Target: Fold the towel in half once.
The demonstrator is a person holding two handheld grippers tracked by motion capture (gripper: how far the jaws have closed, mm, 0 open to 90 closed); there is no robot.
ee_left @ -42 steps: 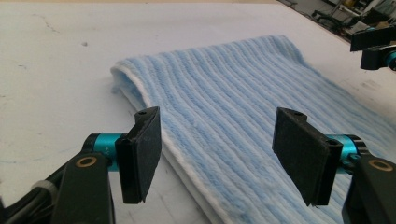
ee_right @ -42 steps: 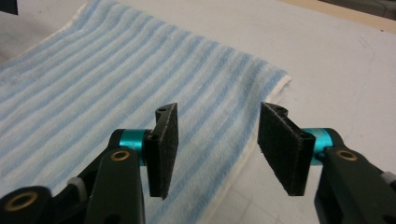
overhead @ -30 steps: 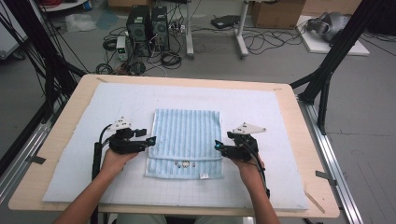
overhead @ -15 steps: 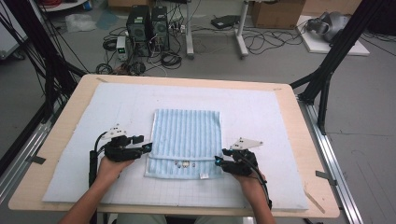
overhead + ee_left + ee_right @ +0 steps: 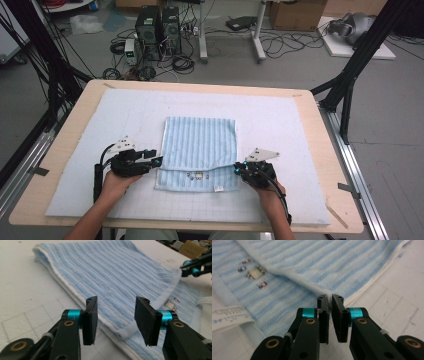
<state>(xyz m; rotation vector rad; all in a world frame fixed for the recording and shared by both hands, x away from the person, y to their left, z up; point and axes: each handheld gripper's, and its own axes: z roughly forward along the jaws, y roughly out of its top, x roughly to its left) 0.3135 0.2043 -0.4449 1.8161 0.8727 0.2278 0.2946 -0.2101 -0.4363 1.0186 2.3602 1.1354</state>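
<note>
The right gripper [image 5: 239, 169] pinches the striped towel's [image 5: 200, 145] folded edge at its right end, while the left gripper's [image 5: 159, 161] gaping jaws, just closing, straddle the left end.

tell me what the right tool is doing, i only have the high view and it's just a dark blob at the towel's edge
Observer: The right tool has just closed; its jaws pinch the folded edge of the blue striped towel.
Operator: and the left tool
Observer: The left tool has been closing but stands apart, pads off the cloth, with the towel's white-hemmed corner between the jaws.
Operator: any label nearby
Observer: A white care label lies flat beside the right tool, near a small embroidered motif.
</note>
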